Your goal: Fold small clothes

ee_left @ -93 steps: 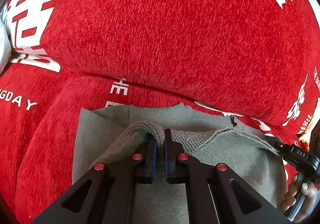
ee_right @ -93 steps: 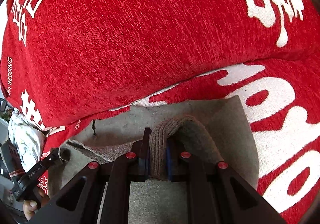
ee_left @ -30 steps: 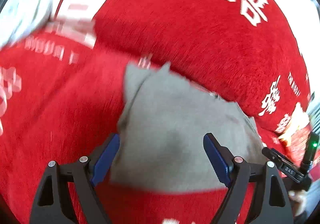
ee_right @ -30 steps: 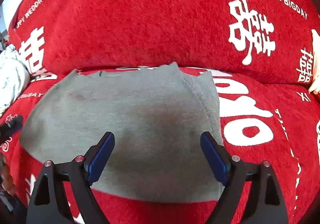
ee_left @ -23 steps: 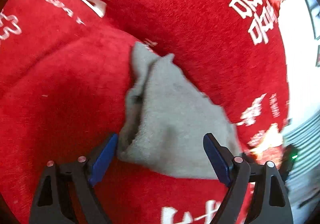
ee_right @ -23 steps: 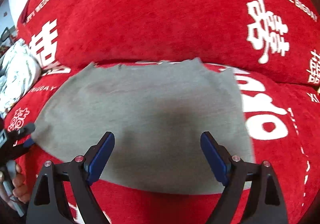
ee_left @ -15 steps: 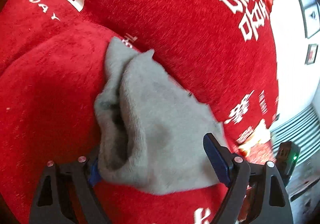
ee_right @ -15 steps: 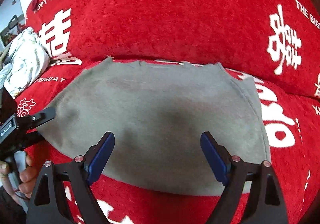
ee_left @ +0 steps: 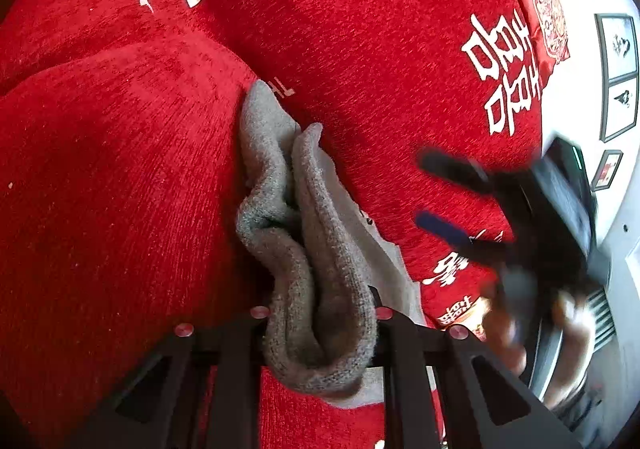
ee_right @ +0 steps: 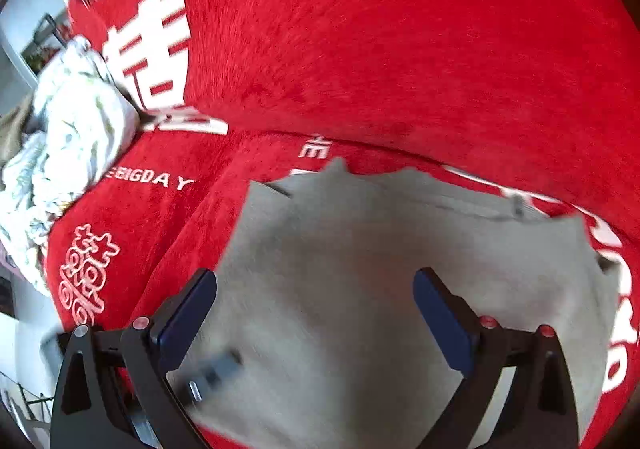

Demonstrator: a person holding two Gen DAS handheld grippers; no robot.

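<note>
While both tools work over the sofa, the lines below run from the fingers outward.
Left gripper (ee_left: 320,323): black two-finger tool, clamped on a bunched edge of the grey knitted garment (ee_left: 308,273); thick folds bulge up between its fingers.
Right gripper (ee_right: 314,309): black fingers (ee_right: 440,313) with blue pads spread wide, nothing between them, poised over the cloth; whether they touch it I cannot tell.
Same tool from the left wrist view (ee_left: 480,209): blurred, at 3 o'clock, fingers parted.
Garment, left wrist view: gathered ridge running from 6 o'clock up toward the centre.
Garment, right wrist view (ee_right: 400,269): spread fairly flat across the lower half, its ragged far edge by the backrest seam.
Red chenille sofa cover with white lettering (ee_right: 360,49): under and behind the cloth.
Crumpled white patterned fabric (ee_right: 64,137): at 9 o'clock, well apart from the garment.
Framed pictures on a white wall (ee_left: 618,77): at 2 o'clock, left wrist view.
</note>
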